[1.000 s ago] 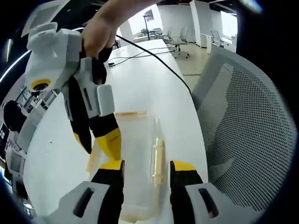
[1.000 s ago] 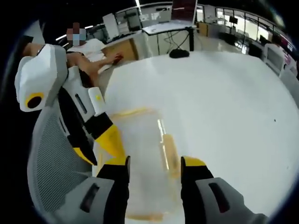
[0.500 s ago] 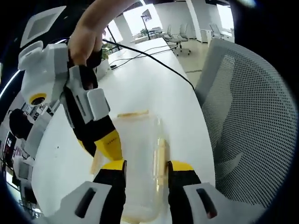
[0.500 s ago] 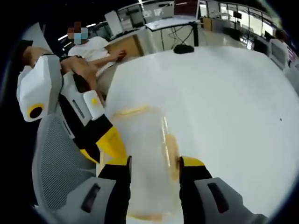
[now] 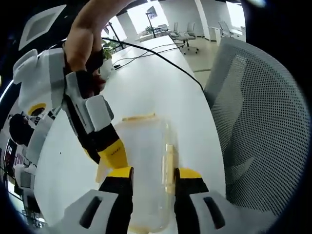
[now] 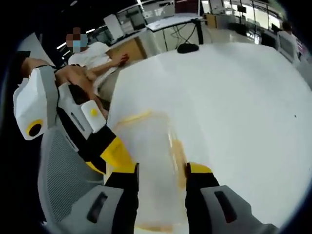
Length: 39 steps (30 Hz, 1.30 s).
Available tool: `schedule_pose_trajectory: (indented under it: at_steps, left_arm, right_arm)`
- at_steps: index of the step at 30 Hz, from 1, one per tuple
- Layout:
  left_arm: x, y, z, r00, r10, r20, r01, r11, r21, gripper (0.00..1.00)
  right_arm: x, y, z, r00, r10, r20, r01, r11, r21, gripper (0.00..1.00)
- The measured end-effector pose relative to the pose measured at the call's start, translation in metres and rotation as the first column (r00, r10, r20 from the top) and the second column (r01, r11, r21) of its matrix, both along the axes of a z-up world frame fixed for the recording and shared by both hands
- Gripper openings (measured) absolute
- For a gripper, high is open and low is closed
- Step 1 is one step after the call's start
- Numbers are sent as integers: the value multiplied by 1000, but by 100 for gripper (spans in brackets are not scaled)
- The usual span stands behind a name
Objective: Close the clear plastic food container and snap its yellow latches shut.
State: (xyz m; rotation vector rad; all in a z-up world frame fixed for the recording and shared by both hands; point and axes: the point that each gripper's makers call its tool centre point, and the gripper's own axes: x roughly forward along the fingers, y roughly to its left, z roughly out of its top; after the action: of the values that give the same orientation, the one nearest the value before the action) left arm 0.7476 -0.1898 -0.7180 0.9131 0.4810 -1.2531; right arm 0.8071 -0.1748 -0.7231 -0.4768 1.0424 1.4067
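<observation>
The clear plastic container (image 5: pixel 144 165) lies on the white table (image 5: pixel 156 87), close to the table's edge beside a grey mesh chair (image 5: pixel 263 126), and both claws are closed in on it from opposite ends. In the left gripper view, the left gripper (image 5: pixel 148 176) has its yellow-tipped jaws set against the container's two sides, clenched on it, with a yellow latch (image 5: pixel 170 163) lying just inside the jaw at 5 o'clock; the right gripper (image 5: pixel 109 151) comes in from 9 o'clock, a hand (image 5: pixel 85 39) on its grip, one yellow tip touching the container's side. That view alone also takes in black cables (image 5: pixel 146 51) trailing toward 12 o'clock and office chairs far off. The right gripper view gives the reverse: the right gripper (image 6: pixel 161 170) straddling the container (image 6: pixel 151 161), grasping it, a latch (image 6: pixel 178 156) by its jaw at 5 o'clock, and the left gripper (image 6: pixel 97 146) entering at 9 o'clock over the chair (image 6: pixel 63 185). Here too (not seen from the other side) a person in a white shirt (image 6: pixel 92 53) sits at 11 o'clock. I can read no writing anywhere.
</observation>
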Motion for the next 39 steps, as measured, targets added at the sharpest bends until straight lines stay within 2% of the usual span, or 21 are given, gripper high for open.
schedule_pose_trajectory:
  at_steps: [1, 4, 5, 6, 10, 19, 25, 33, 39]
  left_arm:
    - [4, 0, 3, 1000, -16, 11, 16, 1000, -10, 24]
    - [-1, -6, -1, 1000, -16, 7, 16, 1000, -13, 24]
    - [-1, -6, -2, 1000, -12, 4, 12, 1000, -10, 24]
    - [-1, -7, -2, 1000, -15, 2, 15, 1000, -13, 24]
    - [-1, -6, -1, 1000, -13, 5, 13, 1000, -15, 24]
    - [-1, -5, 0, 999, -26, 18, 27, 999, -37, 25]
    - [-2, -6, 1, 999, -33, 40, 34, 999, -30, 26]
    - [-3, -5, 1, 998, -37, 55, 39, 999, -32, 27]
    - [-2, -3, 4, 1000, 1, 20, 1, 999, -53, 26]
  right_arm:
    - [0, 0, 0, 1000, 2, -16, -2, 1000, -18, 32]
    - [0, 0, -1, 999, 21, -42, -23, 999, -29, 31]
    - [-3, 0, -2, 997, 72, -40, -73, 997, -23, 31]
    - [-1, 0, -3, 998, 33, -61, -36, 999, -41, 31]
    - [-1, 0, -5, 995, 57, -78, -63, 995, -75, 30]
    - [-2, -2, -3, 998, 39, -40, -41, 999, -33, 33]
    - [-2, -2, -2, 999, 28, -20, -28, 1000, 8, 34]
    - [-3, 1, 1, 999, 35, 7, -35, 999, 13, 34]
    - [-3, 0, 2, 999, 34, 22, -34, 999, 7, 35]
